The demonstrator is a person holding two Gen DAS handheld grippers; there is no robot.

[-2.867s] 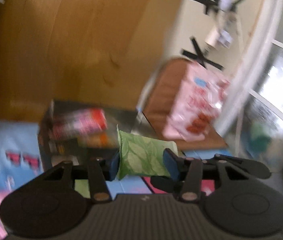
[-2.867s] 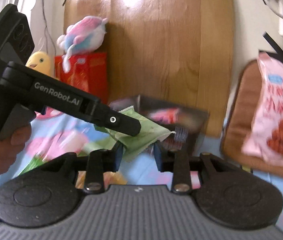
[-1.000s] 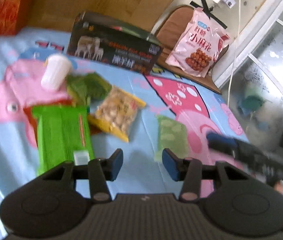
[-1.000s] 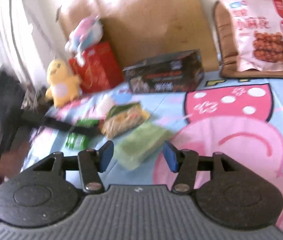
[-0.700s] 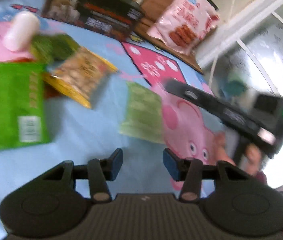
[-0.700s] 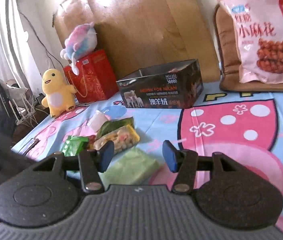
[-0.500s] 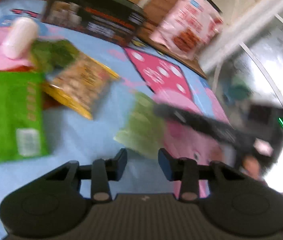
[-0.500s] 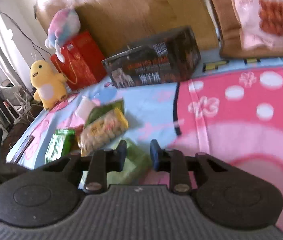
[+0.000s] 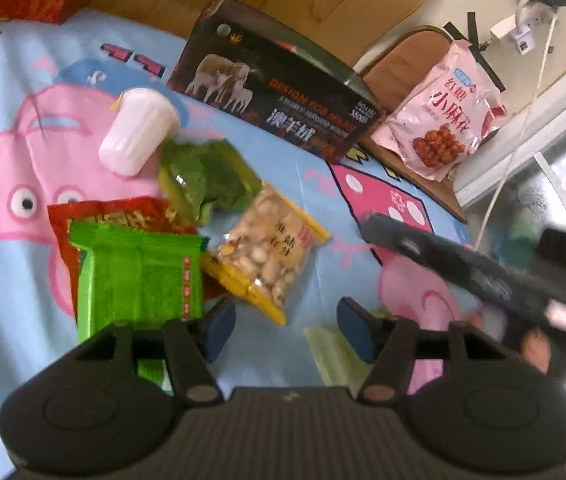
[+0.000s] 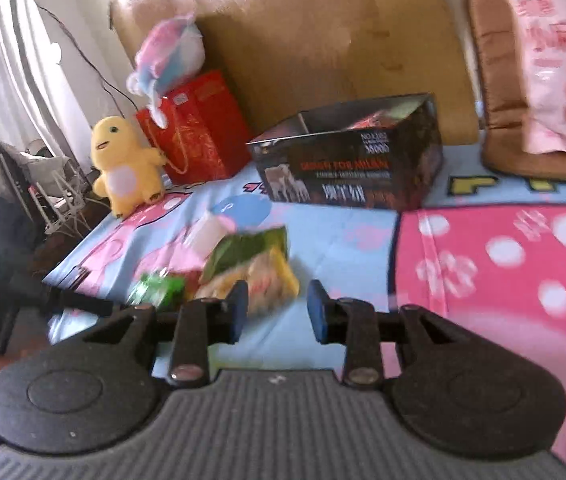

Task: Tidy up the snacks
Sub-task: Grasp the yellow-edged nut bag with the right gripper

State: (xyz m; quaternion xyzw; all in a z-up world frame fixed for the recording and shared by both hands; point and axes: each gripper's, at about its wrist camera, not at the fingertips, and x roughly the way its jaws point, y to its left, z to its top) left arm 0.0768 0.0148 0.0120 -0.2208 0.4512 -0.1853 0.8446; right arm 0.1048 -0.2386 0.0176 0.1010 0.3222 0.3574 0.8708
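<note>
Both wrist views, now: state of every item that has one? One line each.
left hand-held gripper: jaws opening, nothing between the pads.
right hand-held gripper: jaws opening, nothing between the pads.
dark box: open on top, a red pack inside.
white cup: lying on its side.
peanut bag: sealed, flat on the bedsheet.
bright green pack: lying on a red pack.
pale green pack: flat, near the left hand-held gripper's right finger.

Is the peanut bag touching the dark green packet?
Touching. The left wrist view shows the peanut bag's top edge overlapping the dark green packet's lower corner, with no blanket visible between them.
</note>
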